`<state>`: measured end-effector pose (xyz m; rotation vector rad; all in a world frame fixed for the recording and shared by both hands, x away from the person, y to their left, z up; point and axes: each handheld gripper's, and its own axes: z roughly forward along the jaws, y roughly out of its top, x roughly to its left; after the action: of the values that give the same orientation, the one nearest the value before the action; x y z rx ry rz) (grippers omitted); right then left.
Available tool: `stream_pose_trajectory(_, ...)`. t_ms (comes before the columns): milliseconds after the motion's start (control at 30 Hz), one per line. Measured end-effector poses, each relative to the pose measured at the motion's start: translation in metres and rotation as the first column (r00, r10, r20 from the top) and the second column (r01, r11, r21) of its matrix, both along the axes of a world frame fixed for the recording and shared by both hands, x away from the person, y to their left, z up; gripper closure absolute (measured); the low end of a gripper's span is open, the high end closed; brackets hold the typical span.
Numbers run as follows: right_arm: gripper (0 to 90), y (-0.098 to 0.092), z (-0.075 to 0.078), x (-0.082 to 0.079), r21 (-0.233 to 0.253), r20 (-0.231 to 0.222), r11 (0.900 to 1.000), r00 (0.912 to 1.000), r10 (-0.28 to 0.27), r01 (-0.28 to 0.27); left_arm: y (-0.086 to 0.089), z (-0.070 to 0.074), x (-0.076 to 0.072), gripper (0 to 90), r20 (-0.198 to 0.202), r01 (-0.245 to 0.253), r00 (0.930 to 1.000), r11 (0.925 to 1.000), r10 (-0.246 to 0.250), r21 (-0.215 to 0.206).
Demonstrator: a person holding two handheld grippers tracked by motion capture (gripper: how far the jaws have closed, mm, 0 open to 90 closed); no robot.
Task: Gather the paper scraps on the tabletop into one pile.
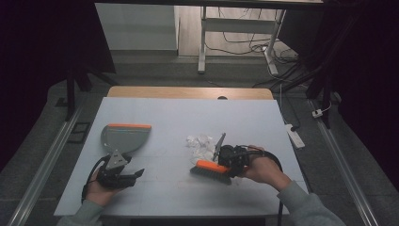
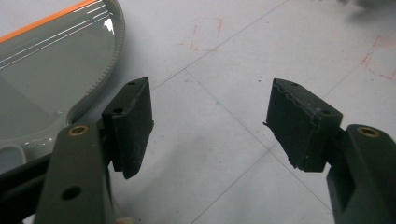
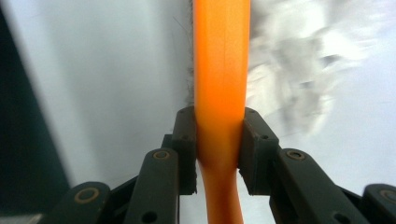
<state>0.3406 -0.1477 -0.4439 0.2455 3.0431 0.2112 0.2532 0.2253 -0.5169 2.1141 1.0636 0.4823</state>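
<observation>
The right gripper [image 3: 218, 149] pinches the brush [image 1: 212, 170] by its stiff, light orange back, bristles soft; the left gripper [image 2: 210, 126] gapes beside the dustpan [image 1: 124, 138].

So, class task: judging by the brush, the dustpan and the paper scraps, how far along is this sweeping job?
Done: the right tool is shut on the orange brush, which sits beside the white paper scraps. In hand: brushing is about to start; the scraps lie loose on the table. Left: the left tool is open beside the grey dustpan, which holds no scraps yet, so the sweeping remains.
</observation>
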Motion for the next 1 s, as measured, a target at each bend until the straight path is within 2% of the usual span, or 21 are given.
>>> stream_pose_trajectory(67, 70.4, 0.001, 0.0, 0.011, 0.007, 0.012, 1.0, 0.9998, -0.015, 0.015, 0.0, 0.0, 0.0, 32.2, 0.001, 0.001, 1.0, 1.0, -0.001, 0.001)
stream_pose_trajectory(200, 70.5, 0.001, 0.001, 0.025, 0.03, 0.074, 0.999, 0.9963, -0.043, 0.041, 0.0, 0.0, 0.0, 32.2, 0.0, -0.001, 1.0, 1.0, 0.001, 0.0)
stream_pose_trajectory(267, 70.5, -0.002, 0.005, 0.028, 0.067, 0.102, 0.996, 0.9928, -0.063, 0.056, 0.001, 0.0, 0.0, 32.2, 0.0, -0.001, 1.0, 1.0, 0.001, 0.001)
stream_pose_trajectory(300, 70.5, -0.004, 0.009, 0.028, 0.102, 0.094, 0.993, 0.9926, -0.077, 0.067, 0.001, 0.0, -0.001, 32.2, -0.001, -0.001, 1.0, 1.0, 0.001, 0.0)
stream_pose_trajectory(367, 70.4, -0.009, 0.018, 0.026, 0.184, 0.083, 0.979, 0.9912, -0.103, 0.086, 0.001, 0.0, 0.0, 32.2, -0.001, -0.001, 1.0, 1.0, 0.001, -0.001)
stream_pose_trajectory(467, 70.4, -0.02, 0.031, 0.021, 0.257, 0.055, 0.958, 0.9874, -0.148, 0.13, 0.001, 0.0, -0.001, 32.2, -0.001, 0.0, 1.0, 1.0, 0.0, 0.0)
stream_pose_trajectory(533, 70.4, -0.029, 0.039, 0.016, 0.28, 0.043, 0.94, 0.9751, -0.217, 0.197, 0.0, 0.0, -0.001, 32.2, 0.001, 0.001, 1.0, 1.0, -0.001, -0.002)
stream_pose_trajectory(567, 70.4, -0.035, 0.042, 0.012, 0.285, 0.041, 0.93, 0.9663, -0.254, 0.232, 0.0, 0.0, -0.001, 32.2, 0.001, 0.002, 1.0, 1.0, -0.002, -0.002)
stream_pose_trajectory(633, 70.4, -0.049, 0.046, 0.006, 0.28, 0.03, 0.908, 0.9426, -0.333, 0.312, 0.001, 0.0, -0.001, 32.2, 0.002, 0.008, 1.0, 0.9999, -0.008, -0.007)
stream_pose_trajectory(667, 70.4, -0.057, 0.047, 0.004, 0.273, 0.016, 0.892, 0.9257, -0.378, 0.36, 0.001, 0.0, -0.001, 32.2, 0.002, 0.013, 0.9999, 0.9999, -0.013, -0.008)
stream_pose_trajectory(700, 70.4, -0.066, 0.047, 0.001, 0.263, -0.002, 0.869, 0.9011, -0.434, 0.419, 0.0, 0.0, -0.001, 32.2, 0.004, 0.016, 0.9999, 0.9998, -0.016, -0.01)
stream_pose_trajectory(733, 70.4, -0.075, 0.046, -0.001, 0.256, -0.021, 0.833, 0.8645, -0.502, 0.49, -0.001, 0.0, -0.001, 32.2, 0.005, 0.026, 0.9997, 0.9996, -0.026, -0.008)
stream_pose_trajectory(767, 70.4, -0.085, 0.044, -0.004, 0.251, -0.045, 0.79, 0.8219, -0.568, 0.56, -0.003, 0.001, -0.001, 32.2, 0.007, 0.034, 0.9994, 0.9994, -0.034, -0.008)
stream_pose_trajectory(800, 70.5, -0.095, 0.041, -0.007, 0.247, -0.079, 0.742, 0.7759, -0.626, 0.623, -0.004, 0.001, -0.001, 32.2, 0.01, 0.043, 0.999, 0.999, -0.043, -0.008)
stream_pose_trajectory(833, 70.4, -0.105, 0.038, -0.01, 0.233, -0.103, 0.7, 0.7332, -0.672, 0.675, -0.006, 0.001, -0.001, 32.2, 0.013, 0.055, 0.9984, 0.9985, -0.055, -0.007)
stream_pose_trajectory(900, 70.5, -0.12, 0.03, -0.016, 0.198, -0.125, 0.632, 0.6586, -0.742, 0.749, -0.008, 0.002, -0.001, 32.3, 0.019, 0.076, 0.9969, 0.9971, -0.076, -0.008)
stream_pose_trajectory(933, 70.5, -0.125, 0.026, -0.018, 0.175, -0.146, 0.604, 0.6267, -0.765, 0.778, -0.009, 0.003, -0.001, 32.4, 0.021, 0.087, 0.996, 0.9962, -0.087, -0.007)
stream_pose_trajectory(967, 70.5, -0.128, 0.022, -0.02, 0.16, -0.166, 0.576, 0.5974, -0.785, 0.801, -0.01, 0.004, -0.001, 32.3, 0.026, 0.094, 0.9953, 0.9956, -0.094, -0.006)
stream_pose_trajectory(1000, 70.5, -0.13, 0.019, -0.021, 0.146, -0.182, 0.557, 0.5759, -0.797, 0.817, -0.011, 0.004, -0.001, 32.4, 0.03, 0.1, 0.9946, 0.995, -0.1, -0.006)
